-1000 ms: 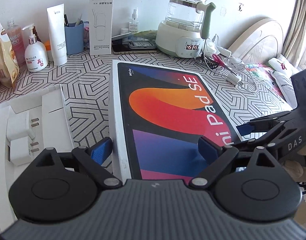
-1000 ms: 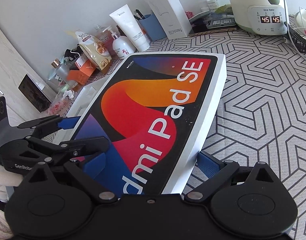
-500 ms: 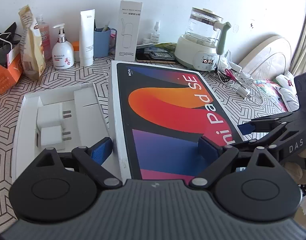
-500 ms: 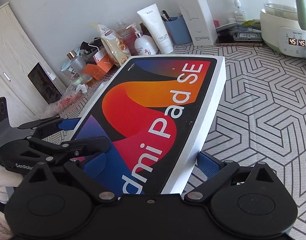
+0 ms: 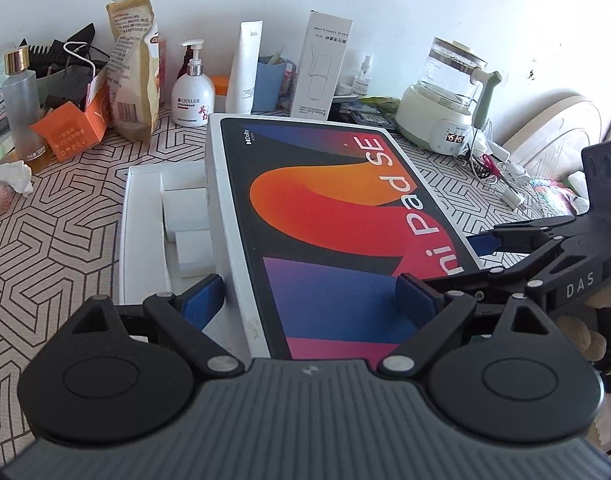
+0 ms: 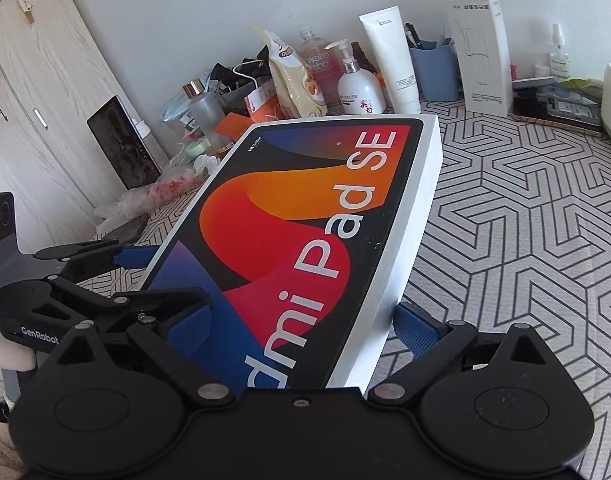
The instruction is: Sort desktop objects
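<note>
With your left claw point(image 5: 309, 296) and right claw point(image 6: 301, 322) each clamped on a near corner of the colourful rectangular tablet-box lid point(image 5: 337, 216), keep it level above the white cardboard tray point(image 5: 145, 220).

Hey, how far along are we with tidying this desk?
Done: two white blocks sit in the white tray. In hand: the left gripper and right gripper both clamp the tablet box lid, which overlaps the tray's edge. Left: seating the lid, then probably the orange box, snack bag and pump bottle by the wall.
</note>
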